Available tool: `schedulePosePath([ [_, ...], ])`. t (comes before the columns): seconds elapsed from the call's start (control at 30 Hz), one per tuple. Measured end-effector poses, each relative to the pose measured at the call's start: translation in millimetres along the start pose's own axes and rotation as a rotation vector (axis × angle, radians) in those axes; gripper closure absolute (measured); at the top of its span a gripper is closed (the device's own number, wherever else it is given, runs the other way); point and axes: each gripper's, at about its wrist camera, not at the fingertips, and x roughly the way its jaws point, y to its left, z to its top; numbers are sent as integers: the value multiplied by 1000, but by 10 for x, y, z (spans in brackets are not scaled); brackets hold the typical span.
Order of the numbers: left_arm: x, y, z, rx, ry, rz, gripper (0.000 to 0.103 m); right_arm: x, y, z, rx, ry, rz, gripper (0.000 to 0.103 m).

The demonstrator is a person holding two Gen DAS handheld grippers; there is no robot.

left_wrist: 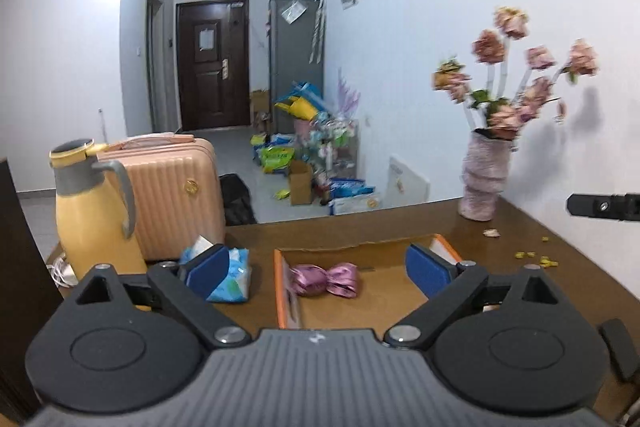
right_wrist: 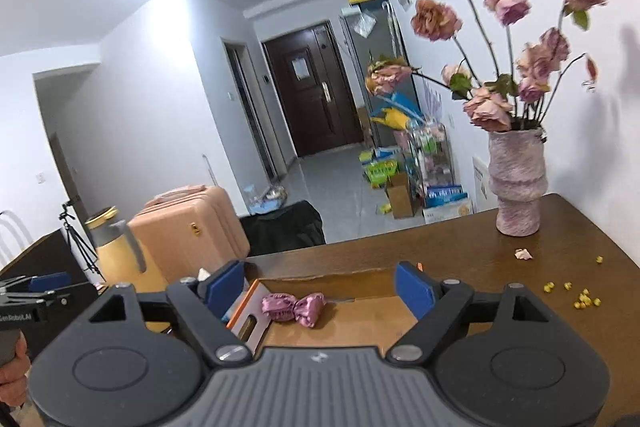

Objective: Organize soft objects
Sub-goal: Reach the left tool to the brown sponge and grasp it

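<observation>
The pink satin scrunchie (left_wrist: pixel 325 279) lay inside the shallow cardboard box (left_wrist: pixel 384 293) on the brown tabletop (left_wrist: pixel 540 247), near the box's left, orange-edged wall. No earlier step needed guessing: it sat loose, touched by neither claw.

The left claw (left_wrist: pixel 318 269) hung above the near side of the box with its jaws spread wide and nothing between the blue pads (left_wrist: pixel 427 269). The right claw (right_wrist: pixel 320 289) was likewise open and empty, raised over the same box.

What could go wrong from here, as a judgement: the blue-and-white tissue pack (left_wrist: pixel 234 277) sat just outside the box's left wall, and a wide-open left claw swinging down could knock it toward the yellow thermos jug (left_wrist: pixel 90 211) standing near the tabletop's left edge. The box was light corrugated card with a torn far rim, so a dragging finger could slide it rather than meet resistance. The tall, ribbed pink vase (right_wrist: pixel 518 183) of dried roses (right_wrist: pixel 492 107) looked top-heavy; a sweep of the right claw toward the wall could tip it. Small yellow crumbs (right_wrist: pixel 584 301) and a fallen petal (right_wrist: pixel 523 254) lay scattered nearby.

The scrunchie looked glossy and gathered, pinched at its middle like a bow, so it would probably slip between smooth pads unless gripped at that waist.
</observation>
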Motion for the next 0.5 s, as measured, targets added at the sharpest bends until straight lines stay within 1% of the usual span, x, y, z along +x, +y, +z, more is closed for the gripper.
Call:
schedulePosePath([
  [0.13,-410,-125,-582,-27,-33,-56,4,-471,28,-570,-43,-39,13,19],
  [0.3,-856,-306,-1395,16,-63,-123,2,-984,129,-1375,-110,-70,0,16],
  [0.37,-1003,-332,-1704,11,-62,-148,2,-1172,183,-1710,-135,-78,0,15],
  [0.43,-1131,-330,-1978,-10,-51,-174,2,-1316,227,-2000,-131,-75,7,15],
  [0.5,-1235,-271,-2206,-42,-36,-159,2,-1443,248,-2283,-85,-54,23,15],
])
